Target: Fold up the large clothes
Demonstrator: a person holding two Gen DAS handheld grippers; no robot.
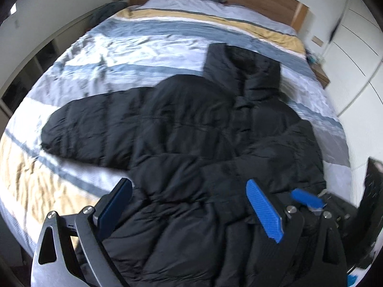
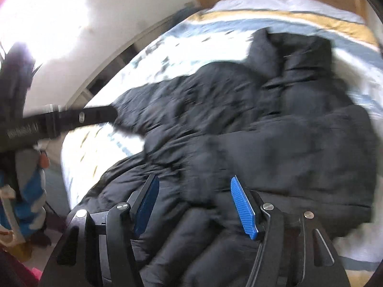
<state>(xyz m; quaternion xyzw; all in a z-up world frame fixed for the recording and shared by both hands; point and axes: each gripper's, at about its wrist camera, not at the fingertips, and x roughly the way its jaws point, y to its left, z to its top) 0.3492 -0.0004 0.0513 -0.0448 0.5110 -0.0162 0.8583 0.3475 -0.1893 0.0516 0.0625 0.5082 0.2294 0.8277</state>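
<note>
Striped bedding on the bed is covered mid-frame by a black puffer jacket. Both the left hand-held gripper and right hand-held gripper are seen spread wide over its hem, lower frame.

1 jacket, 1 bed, 2 tongs.

No text, label or number can be read in either view. The only lettering is a pale printed line on the black handle that reaches in from the left edge of the right wrist view, just left of the black puffer jacket; blur smears it past reading. The jacket itself shows no brand mark.
</note>
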